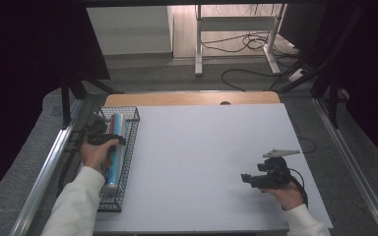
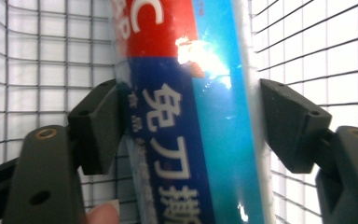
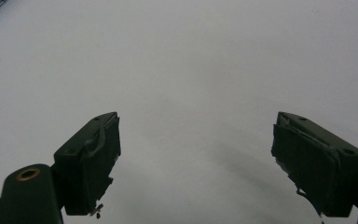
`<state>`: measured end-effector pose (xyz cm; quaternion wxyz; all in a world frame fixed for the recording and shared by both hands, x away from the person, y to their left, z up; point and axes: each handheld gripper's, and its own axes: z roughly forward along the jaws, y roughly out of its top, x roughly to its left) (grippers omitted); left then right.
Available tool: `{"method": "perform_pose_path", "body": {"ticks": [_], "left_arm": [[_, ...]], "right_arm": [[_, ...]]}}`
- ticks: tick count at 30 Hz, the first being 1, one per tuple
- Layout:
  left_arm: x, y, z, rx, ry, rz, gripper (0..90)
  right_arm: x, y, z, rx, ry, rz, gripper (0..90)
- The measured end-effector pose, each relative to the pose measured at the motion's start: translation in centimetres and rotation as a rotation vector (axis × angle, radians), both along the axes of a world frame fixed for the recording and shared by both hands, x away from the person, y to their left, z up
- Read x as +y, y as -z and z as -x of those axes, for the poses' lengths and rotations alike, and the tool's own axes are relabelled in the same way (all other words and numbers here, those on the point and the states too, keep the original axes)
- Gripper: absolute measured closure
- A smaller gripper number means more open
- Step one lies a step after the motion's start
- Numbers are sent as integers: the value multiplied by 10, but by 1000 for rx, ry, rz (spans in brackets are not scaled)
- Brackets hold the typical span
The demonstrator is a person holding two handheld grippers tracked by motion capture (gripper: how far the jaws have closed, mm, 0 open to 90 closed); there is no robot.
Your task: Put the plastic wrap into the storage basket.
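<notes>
one long box, wrapped in glossy red, dark blue and light blue with white characters printed down it, lies lengthwise in a black wire basket at the left edge of the table. in the high view the box runs along the basket's floor from the far end toward the near end, with its near end pale and rounded. the left gripper straddles the box about midway along it: one jaw sits against the dark blue side and the other against the pale edge on the light blue side, so the tongs are closed to the width of the box and pinch it across. a bright glare sits on the wrapper just above the jaws, and a fingertip shows at the bottom edge of the left gripper view. from above, the left gripper reaches down into the basket from the person's left hand, whose white sleeve comes in from the bottom.

well apart, near the right front of the white tabletop, the right gripper rests low in the right hand, pointing left. its jaws stand wide apart over bare white surface with nothing between them. a grey three-cornered plate rides on top of it.
</notes>
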<state>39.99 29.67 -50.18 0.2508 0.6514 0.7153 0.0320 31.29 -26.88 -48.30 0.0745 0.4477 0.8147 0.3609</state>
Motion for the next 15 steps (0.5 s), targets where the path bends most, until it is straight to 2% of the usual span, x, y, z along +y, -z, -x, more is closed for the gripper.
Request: {"method": "perform_pose_path", "body": {"ticks": [2,7,12,15], "left_arm": [[0,-10,4,-54,-4,0,225],[0,-28,14,-107,13,28,174],[-6,-42,29,-156,80,47,159],[-9,-55,43,-210,122,53,161]], "right_arm": [[0,1,0,0,1,2,159],[1,2,0,4,-2,6,159],[0,1,1,0,-1,5,159],[0,1,1,0,-1,2,159]]}}
